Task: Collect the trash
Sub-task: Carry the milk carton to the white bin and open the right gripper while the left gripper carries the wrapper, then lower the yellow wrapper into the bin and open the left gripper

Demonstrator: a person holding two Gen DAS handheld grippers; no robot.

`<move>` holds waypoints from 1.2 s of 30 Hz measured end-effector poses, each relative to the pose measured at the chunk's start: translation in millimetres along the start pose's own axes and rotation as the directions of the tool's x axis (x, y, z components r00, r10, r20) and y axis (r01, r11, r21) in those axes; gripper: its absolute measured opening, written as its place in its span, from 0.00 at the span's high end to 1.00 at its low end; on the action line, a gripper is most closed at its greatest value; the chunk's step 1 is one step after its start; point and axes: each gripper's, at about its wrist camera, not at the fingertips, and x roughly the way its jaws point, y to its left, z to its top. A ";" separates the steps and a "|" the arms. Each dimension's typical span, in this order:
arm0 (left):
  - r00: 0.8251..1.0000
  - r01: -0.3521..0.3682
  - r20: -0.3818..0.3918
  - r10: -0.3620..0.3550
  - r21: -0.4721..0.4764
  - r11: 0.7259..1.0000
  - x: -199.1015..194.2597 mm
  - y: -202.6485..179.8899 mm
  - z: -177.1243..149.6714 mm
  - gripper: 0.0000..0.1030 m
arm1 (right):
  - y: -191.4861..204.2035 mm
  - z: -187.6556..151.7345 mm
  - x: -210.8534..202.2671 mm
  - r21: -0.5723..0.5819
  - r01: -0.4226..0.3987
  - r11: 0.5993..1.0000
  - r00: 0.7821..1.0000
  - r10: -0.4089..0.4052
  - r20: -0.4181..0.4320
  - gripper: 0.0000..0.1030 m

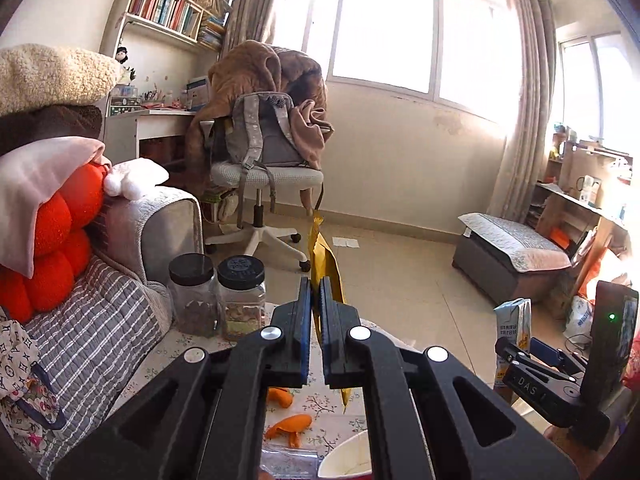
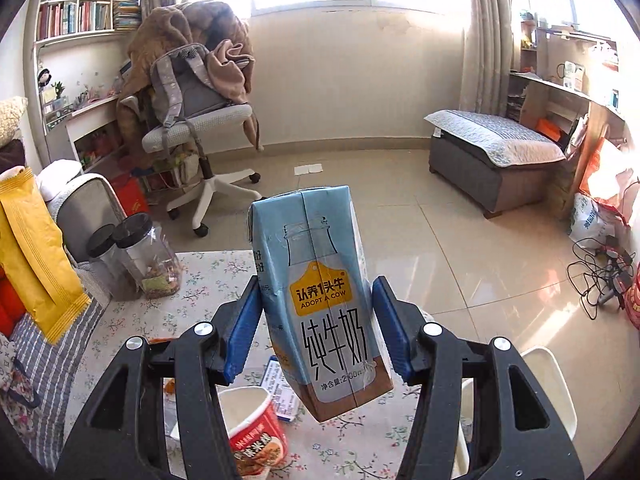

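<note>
While my right gripper (image 2: 316, 324) clamps the light blue cardboard milk carton (image 2: 320, 300) mid-body, my left gripper (image 1: 316, 312) pinches the thin, crinkly yellow foil wrapper (image 1: 326, 264); both feel light, crushable.

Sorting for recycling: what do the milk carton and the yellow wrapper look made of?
Milk carton: coated paperboard, by its folded seams and slightly glossy print. Yellow wrapper: thin plastic or foil film, probably, with crimped serrated ends and a soft sheen; the pictures leave open which.

Yellow wrapper (image 1: 326, 264), pale-blue milk carton (image 2: 320, 292)
</note>
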 end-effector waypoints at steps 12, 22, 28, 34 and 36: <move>0.961 0.259 -0.132 -0.243 0.128 0.957 -12.4 -153.5 -46.1 0.96 | -161.3 -49.6 -17.0 0.183 0.238 0.954 0.971 -0.229 -0.069 0.48; 0.909 0.384 -0.252 -0.331 0.198 0.902 -0.2 -250.8 -85.6 0.96 | -241.2 -87.8 -18.9 0.364 0.328 0.872 0.944 -0.285 -0.168 0.23; 0.876 0.434 -0.321 -0.359 0.202 0.878 14.1 -288.1 -106.1 0.96 | -273.4 -100.3 -22.1 0.420 0.334 0.844 0.942 -0.282 -0.182 0.17; 0.834 0.480 -0.399 -0.380 0.189 0.857 34.0 -321.7 -126.4 0.96 | -304.3 -108.8 -40.8 0.507 0.440 0.741 0.895 -0.410 -0.177 0.08; 0.815 0.498 -0.431 -0.388 0.179 0.848 40.9 -332.8 -134.8 0.96 | -315.4 -113.8 -45.4 0.549 0.455 0.701 0.885 -0.427 -0.187 0.07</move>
